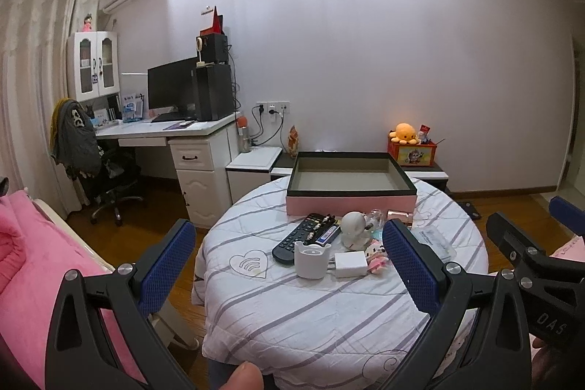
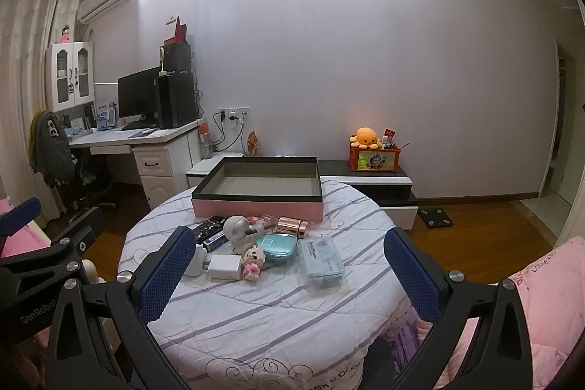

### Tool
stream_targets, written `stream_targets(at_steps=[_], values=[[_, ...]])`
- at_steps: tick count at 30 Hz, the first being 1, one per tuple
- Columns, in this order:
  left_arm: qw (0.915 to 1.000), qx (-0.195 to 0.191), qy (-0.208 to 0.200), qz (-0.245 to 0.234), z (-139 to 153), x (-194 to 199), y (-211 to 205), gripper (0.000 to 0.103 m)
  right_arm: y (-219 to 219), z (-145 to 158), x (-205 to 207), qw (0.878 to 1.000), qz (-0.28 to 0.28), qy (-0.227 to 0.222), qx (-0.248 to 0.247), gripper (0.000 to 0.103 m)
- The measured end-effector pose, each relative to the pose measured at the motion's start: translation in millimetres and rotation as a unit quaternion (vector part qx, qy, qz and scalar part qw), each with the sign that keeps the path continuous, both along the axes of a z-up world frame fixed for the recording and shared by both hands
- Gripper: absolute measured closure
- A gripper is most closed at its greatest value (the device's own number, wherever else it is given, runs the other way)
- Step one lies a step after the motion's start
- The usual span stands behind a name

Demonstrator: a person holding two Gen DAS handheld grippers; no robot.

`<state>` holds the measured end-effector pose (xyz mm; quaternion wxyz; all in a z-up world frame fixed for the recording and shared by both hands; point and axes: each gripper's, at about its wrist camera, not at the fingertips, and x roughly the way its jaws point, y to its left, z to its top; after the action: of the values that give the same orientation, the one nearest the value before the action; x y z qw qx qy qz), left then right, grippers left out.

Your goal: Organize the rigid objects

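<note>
Both my tongs, left and right, gape apart, empty, above round quilt-covered bench. Sorting not begun: items incl. black remote lie clustered just before empty pink-sided cardboard box. Next: pick one item, approach, clamp.

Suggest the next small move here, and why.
Probably bring the right gripper forward and down onto the clear plastic case. Both grippers are open and holding nothing, the pink box behind the pile is empty, and the case lies nearest the right gripper, at the cluster's right edge, apparently unobstructed.
</note>
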<state>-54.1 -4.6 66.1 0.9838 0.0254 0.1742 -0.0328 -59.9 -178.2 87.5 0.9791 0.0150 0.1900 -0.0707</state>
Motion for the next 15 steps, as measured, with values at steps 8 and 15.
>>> stream_targets(at_steps=[8,15], values=[[0.9999,-0.003,0.002,0.009,1.8,0.7,3.9,0.0,-1.0,1.5,-1.2,1.0,0.0,-0.002,0.001,0.0],[0.9999,-0.008,0.004,0.012,2.0,1.2,7.7,0.0,-1.5,0.1,0.0,1.0,0.0,-0.002,0.001,0.0]])
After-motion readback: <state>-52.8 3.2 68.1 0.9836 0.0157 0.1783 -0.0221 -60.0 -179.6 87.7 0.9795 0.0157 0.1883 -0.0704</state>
